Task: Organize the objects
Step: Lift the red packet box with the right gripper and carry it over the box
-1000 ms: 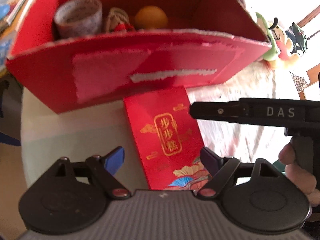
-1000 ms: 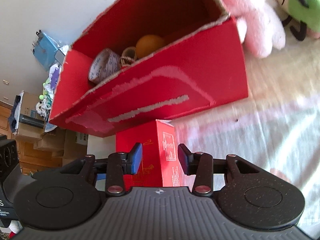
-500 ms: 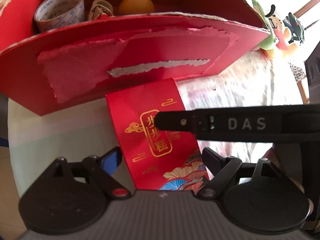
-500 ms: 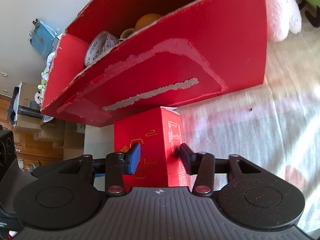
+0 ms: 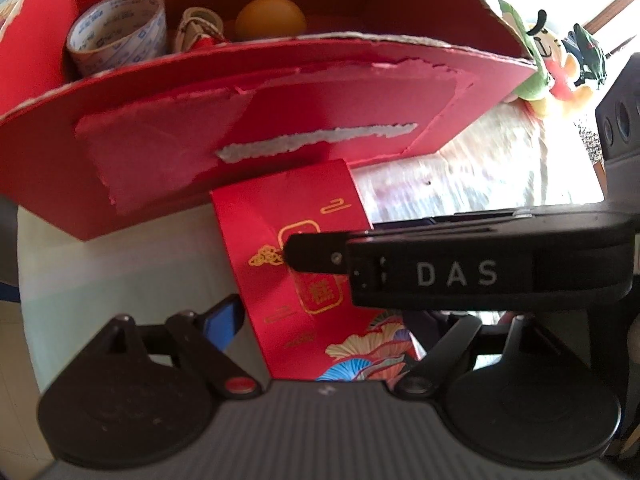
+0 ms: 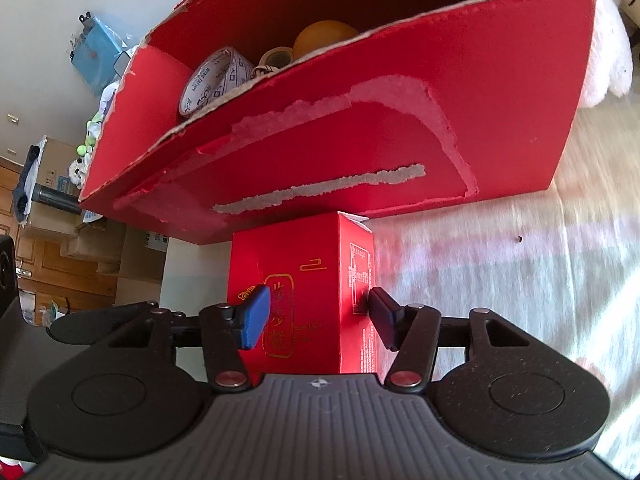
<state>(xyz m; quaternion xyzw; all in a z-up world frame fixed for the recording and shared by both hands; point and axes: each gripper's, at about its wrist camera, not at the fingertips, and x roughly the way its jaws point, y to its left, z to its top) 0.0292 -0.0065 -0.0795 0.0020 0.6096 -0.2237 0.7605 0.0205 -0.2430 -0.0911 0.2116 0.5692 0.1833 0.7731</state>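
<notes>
Now the small red gift box (image 6: pixel 304 300) lay flat on the table (image 6: pixel 520 280), its far end touching the front wall of the big red cardboard box (image 6: pixel 360 120), its long axis running straight away from both cameras toward that wall; the right gripper (image 6: pixel 318 314) was plainly the nearer tool, straddling the box across its short width; its jaws had just been opening, the blue pad (image 6: pixel 254 320) hovering over the printed top face and the dark pad (image 6: pixel 382 320) just off the side panel, so nothing was clamped; the left gripper (image 5: pixel 332 320) hung spread wide over the near end of the same box, though its right finger was hidden behind the other tool's body, so contact there was hard to judge, and I'd say none; inside the big box sat a tape roll (image 5: pixel 116 32), a small spool (image 5: pixel 200 28) and an orange ball (image 5: pixel 270 14); any lift, I reckoned, would have to carry the gift box up and over that torn front wall.
</notes>
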